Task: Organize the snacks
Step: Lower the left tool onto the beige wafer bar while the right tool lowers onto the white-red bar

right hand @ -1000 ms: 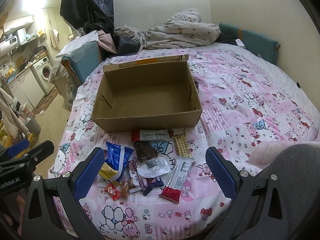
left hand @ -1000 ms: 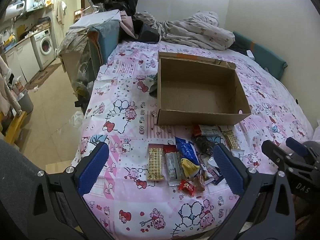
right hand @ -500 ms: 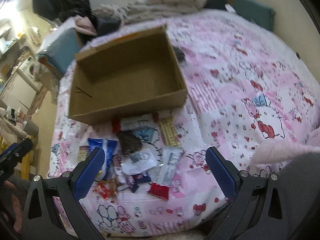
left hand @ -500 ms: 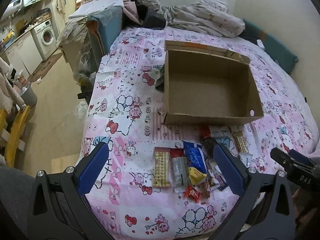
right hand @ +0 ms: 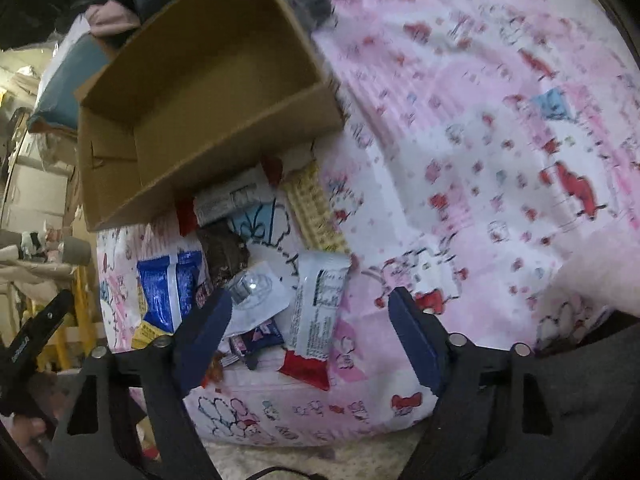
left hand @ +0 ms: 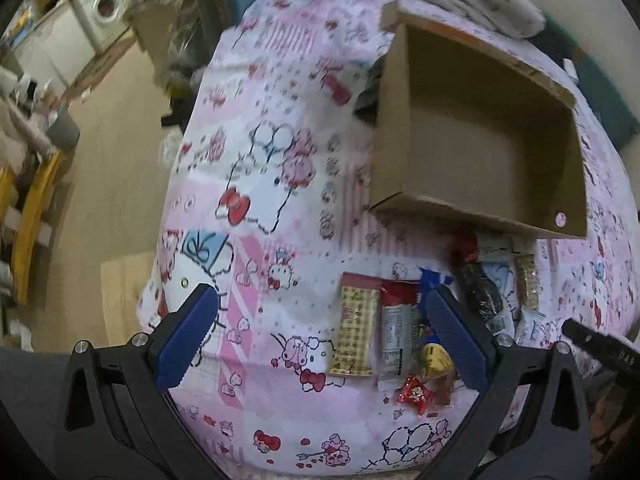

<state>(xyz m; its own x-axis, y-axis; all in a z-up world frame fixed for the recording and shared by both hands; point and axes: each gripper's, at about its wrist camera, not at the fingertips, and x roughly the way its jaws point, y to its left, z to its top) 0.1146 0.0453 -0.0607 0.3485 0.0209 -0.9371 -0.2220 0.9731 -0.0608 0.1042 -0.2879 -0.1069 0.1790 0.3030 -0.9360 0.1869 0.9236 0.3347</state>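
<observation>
Cardboard box (left hand: 480, 128) sits open on the bed (left hand: 280, 184), and I use it as my landmark. Snacks (right hand: 248, 264) lie in a loose heap just beside its near wall, none inside. My left claw (left hand: 320, 336) hangs spread over the heap's left end, where a beige checked bar (left hand: 354, 334) and a white-and-red bar (left hand: 396, 340) lie between its pads, untouched. My right claw (right hand: 310, 336) is closing around a white wrapper with a red end (right hand: 316, 312), pads not yet pressing.
</observation>
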